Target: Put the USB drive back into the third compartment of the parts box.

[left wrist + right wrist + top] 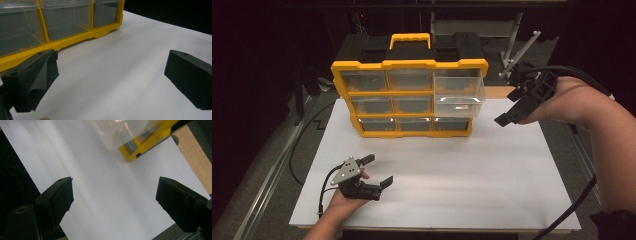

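Observation:
A yellow and black organizer box (pixel 409 97) with clear drawers stands upright at the back of a white board (pixel 437 170). Its top right drawer (pixel 459 95) is pulled out toward me and looks empty; the same clear drawer (pixel 122 130) hangs at the top of the right gripper view. My right gripper (pixel 507 117) hovers open just right of that drawer, above the board, holding nothing. My left gripper (pixel 377 170) rests low near the board's front left, open and empty, pointing at the box's yellow lower frame (pixel 65 42).
A wooden tabletop strip (pixel 195 162) shows past the board's right edge. A metal stand (pixel 517 50) rises behind the box at the right. Cables trail from both grippers along the board's left and right sides. Dark floor surrounds the table.

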Demonstrator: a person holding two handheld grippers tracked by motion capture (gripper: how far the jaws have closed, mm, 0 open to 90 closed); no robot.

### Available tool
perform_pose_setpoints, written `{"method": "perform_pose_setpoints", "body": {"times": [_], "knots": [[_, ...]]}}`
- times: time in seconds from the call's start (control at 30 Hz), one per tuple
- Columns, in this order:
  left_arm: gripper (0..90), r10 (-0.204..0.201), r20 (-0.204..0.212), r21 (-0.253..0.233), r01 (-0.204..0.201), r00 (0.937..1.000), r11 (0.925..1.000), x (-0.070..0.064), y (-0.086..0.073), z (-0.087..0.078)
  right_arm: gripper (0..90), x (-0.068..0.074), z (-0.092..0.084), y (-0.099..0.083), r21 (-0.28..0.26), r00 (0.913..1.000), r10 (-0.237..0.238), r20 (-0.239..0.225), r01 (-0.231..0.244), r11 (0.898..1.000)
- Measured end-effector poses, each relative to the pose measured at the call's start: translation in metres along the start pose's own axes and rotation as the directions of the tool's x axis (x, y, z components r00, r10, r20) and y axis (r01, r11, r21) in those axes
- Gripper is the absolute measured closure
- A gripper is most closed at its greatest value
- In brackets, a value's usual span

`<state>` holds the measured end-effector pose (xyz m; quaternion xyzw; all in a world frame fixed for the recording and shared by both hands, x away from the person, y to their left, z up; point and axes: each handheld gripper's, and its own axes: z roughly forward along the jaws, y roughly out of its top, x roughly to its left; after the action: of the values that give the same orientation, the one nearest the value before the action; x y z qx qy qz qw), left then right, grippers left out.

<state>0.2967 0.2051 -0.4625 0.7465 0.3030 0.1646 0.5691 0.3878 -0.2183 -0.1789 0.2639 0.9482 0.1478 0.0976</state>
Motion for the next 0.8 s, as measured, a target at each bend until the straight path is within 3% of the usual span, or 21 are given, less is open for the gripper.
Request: {"method": "perform_pose_setpoints", "body": {"times": [0.33,0.53,0.8], "knots": [[0.2,-0.001,0.0,0.002,0.001,1.0,1.0,-0.001,0.0,-0.001,0.0,0.007,0.018,-0.026,0.019,0.9994,0.026,0.023,-0.027,0.999],[0.2,-0.002,0.0,0.002,0.002,1.0,1.0,0.0,0.0,0.0,0.0,0.009,0.03,-0.038,0.029,0.9976,0.039,0.058,-0.04,0.999],[0.2,-0.003,-0.001,0.001,0.003,1.0,1.0,0.0,0.0,0.0,0.0,0.011,0.054,-0.048,0.053,0.9974,0.038,0.062,-0.041,0.998]]}}
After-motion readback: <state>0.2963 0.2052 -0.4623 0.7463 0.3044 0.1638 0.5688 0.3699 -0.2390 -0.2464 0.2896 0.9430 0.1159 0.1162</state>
